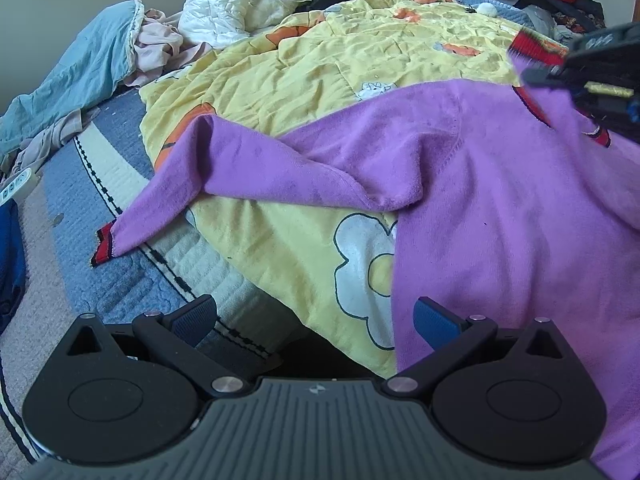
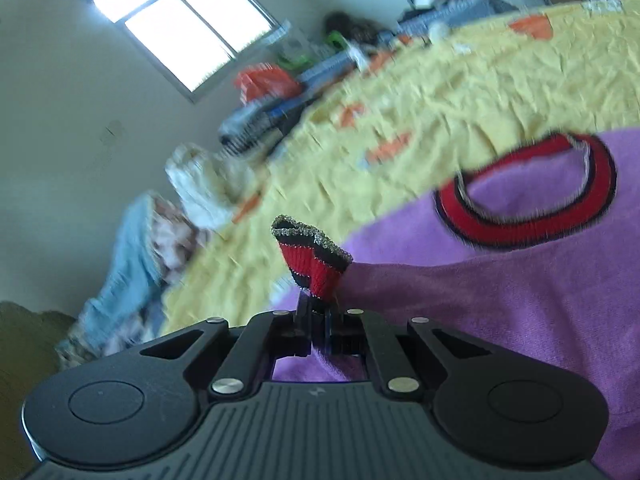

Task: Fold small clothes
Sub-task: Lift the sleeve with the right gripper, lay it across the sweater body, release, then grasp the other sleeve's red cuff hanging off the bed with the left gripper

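While the small purple fleece sweater with red-and-black ribbed trim point(image 1: 500, 184) lies spread face-up on a crumpled yellow cartoon-print bedsheet point(image 1: 320, 76), I work on it with a gripper in each hand. My right gripper point(image 2: 318, 316) has its jaws pressed together on the red-and-black ribbed cuff of one sleeve point(image 2: 316, 264), which stands up above the fingers with its glittery edge topmost. I judge I hold it by the cuff because that end lets me swing the whole sleeve across the body in one move. The right wrist view is smeared by motion, so I cannot say exactly how high the cuff is above the sheet. Just beyond it, the sweater's red ribbed neckline point(image 2: 528, 192) shows as a ring on the purple cloth.

My left gripper point(image 1: 316, 320) hovers low at the near edge of the bed with its jaws spread wide, its blue pads point(image 1: 436, 322) holding nothing. One pad is just beside the sweater's side edge, probably ready to pin or lift it. The other sleeve point(image 1: 224, 176) stretches out to my left, bent once, its red cuff point(image 1: 104, 246) hanging over onto the blue and cream quilted mattress cover point(image 1: 100, 208). That sleeve is not yet folded in. Heaped clothes point(image 1: 160, 44) sit well apart, near the wall.
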Demonstrator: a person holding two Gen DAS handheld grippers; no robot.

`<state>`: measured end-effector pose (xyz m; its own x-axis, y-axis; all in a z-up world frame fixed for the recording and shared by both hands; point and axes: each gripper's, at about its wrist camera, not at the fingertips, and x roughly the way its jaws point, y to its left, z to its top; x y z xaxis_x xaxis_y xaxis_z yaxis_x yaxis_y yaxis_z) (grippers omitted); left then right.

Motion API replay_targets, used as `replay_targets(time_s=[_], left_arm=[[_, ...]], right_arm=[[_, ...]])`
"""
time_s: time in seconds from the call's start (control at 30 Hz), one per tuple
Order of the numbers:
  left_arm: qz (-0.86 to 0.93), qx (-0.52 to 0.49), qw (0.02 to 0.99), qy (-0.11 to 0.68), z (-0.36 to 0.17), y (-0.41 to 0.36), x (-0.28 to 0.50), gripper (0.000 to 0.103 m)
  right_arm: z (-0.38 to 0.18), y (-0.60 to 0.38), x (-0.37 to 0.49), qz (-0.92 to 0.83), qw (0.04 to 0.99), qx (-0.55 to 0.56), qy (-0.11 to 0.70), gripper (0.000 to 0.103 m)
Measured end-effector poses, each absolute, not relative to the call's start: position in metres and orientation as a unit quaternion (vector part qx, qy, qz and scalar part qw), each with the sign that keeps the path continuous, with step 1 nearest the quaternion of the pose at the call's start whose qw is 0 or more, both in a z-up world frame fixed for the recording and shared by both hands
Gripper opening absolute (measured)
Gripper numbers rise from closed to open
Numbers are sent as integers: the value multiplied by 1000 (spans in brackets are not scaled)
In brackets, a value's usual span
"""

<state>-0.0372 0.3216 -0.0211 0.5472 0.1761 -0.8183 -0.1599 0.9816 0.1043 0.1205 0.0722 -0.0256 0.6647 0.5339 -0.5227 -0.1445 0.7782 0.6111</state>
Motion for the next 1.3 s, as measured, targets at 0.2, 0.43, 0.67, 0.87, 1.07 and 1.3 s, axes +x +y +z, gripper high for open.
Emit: replay_targets(time_s=[0.2,0.43,0.67,0.87,1.07,1.3], left_arm=[[93,8,880,466,-20,320,-37,103],[68,-19,885,461,-16,315,-27,103],[-56,-82,905,413,-6,258,48,103],[-62,-19,887,458,-51,210,127,103],[-32,-1,889,458,-66,223,110,103],[-10,-70,904,423,-52,272,69,103]], right_arm=[[-43,79,103,204,881,183,386,79],[-24,-29,50,82,946,65,307,79],[-44,-104,75,38,930,48,361,77],[-64,-115,79,27,922,-34,386,82],[-62,-156,89,-15,914,8,405,90],[-37,-93,35,66,931,22,359,91]])
